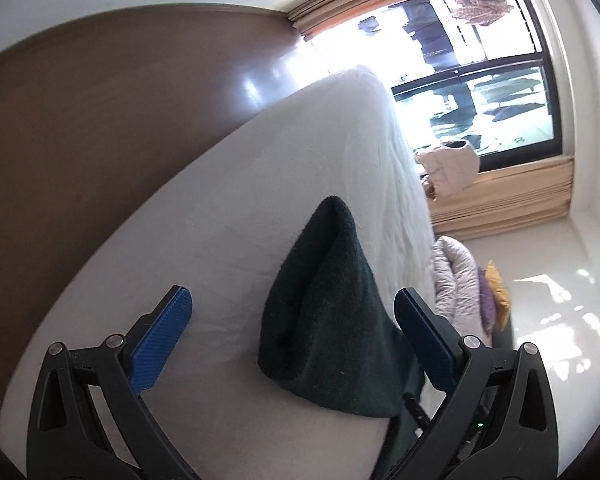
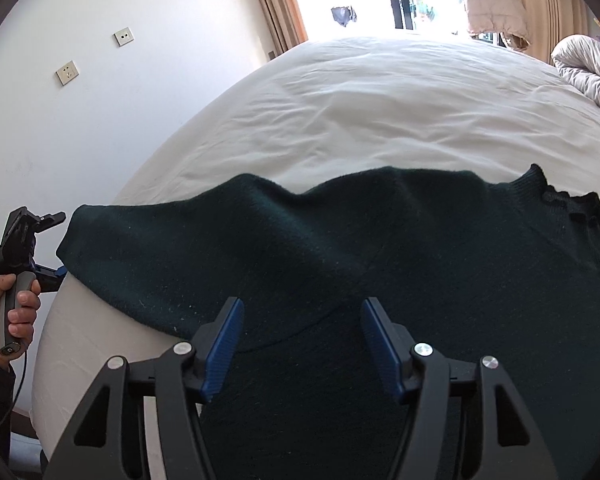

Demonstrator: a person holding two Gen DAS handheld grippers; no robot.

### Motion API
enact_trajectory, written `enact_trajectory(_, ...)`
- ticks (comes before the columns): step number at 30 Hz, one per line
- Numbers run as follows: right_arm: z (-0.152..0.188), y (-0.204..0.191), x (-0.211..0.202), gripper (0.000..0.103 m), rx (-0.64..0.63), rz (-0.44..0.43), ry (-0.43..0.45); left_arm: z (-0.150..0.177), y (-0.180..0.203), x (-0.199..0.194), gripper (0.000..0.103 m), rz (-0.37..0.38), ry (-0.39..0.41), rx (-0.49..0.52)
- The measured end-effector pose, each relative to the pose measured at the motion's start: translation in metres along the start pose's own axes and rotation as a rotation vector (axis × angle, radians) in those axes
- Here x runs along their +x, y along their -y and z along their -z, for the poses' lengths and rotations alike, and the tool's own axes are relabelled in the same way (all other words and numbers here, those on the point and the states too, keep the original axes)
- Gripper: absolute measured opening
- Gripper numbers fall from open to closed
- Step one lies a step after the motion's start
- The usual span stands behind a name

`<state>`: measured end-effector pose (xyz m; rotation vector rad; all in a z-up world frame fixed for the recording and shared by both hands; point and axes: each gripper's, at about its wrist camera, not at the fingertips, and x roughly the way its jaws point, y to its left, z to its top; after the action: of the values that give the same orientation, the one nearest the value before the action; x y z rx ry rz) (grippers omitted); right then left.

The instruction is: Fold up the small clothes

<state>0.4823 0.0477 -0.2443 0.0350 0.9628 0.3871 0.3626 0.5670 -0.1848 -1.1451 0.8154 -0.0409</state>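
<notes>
The dark green sweater (image 2: 340,248) is lying spread on the bed (image 2: 380,100), its long axis running left to right across the lower frame. The right tongs (image 2: 302,344) are hovering apart directly over it, nearer; the left tongs (image 1: 292,332), also apart and empty, are facing its sleeve end.

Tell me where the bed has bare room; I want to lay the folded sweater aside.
Free: the white sheet beyond the dark green sweater, toward the window. Crowded: the near edge under the sweater, and the far right corner by the rumpled quilt.
</notes>
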Motion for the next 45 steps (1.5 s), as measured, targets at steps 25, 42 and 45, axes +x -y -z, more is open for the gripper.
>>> enact_trajectory(25, -0.026, 0.033, 0.025, 0.01, 0.14, 0.083, -0.023, 0.007, 0.046, 0.091, 0.008, 0.023, 0.144, 0.0)
enact_trajectory(42, -0.02, 0.037, 0.062, 0.005, 0.136, 0.086, -0.08, 0.096, 0.228, 0.084, 0.008, 0.058, 0.267, 0.438)
enact_trajectory(45, -0.018, 0.049, 0.056, 0.005, 0.185, 0.008, -0.046, 0.134, 0.271, 0.1, 0.008, 0.089, 0.239, 0.519)
